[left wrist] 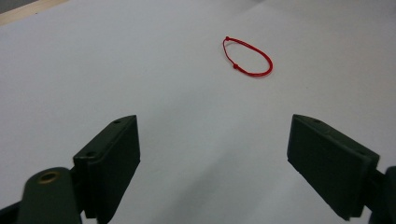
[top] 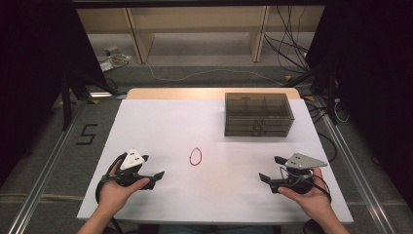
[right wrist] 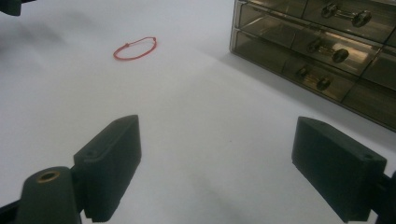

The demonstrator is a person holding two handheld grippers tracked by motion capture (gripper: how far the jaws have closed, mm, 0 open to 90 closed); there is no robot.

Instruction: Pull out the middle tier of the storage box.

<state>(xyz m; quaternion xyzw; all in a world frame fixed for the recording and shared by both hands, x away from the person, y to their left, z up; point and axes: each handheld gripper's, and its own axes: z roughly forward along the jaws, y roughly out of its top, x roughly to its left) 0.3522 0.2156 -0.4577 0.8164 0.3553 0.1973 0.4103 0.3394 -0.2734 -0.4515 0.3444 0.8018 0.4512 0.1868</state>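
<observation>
A thin red string loop (top: 196, 156) lies flat on the white table top (top: 209, 195), near the middle. In the left gripper view the red loop (left wrist: 247, 57) sits ahead and to the right of the jaws. In the right gripper view the red loop (right wrist: 134, 49) lies far ahead to the left. My left gripper (top: 155, 173) rests at the table's front left, held by a hand, open and empty. At the front right, my right gripper (top: 272, 168) is also open with nothing between its jaws. Both point inward toward the loop.
A smoky transparent drawer box (top: 258, 114) stands at the back right of the table; in the right gripper view the drawer box (right wrist: 322, 51) shows its knobbed drawer fronts. Cables and wooden shelving lie on the floor beyond the table.
</observation>
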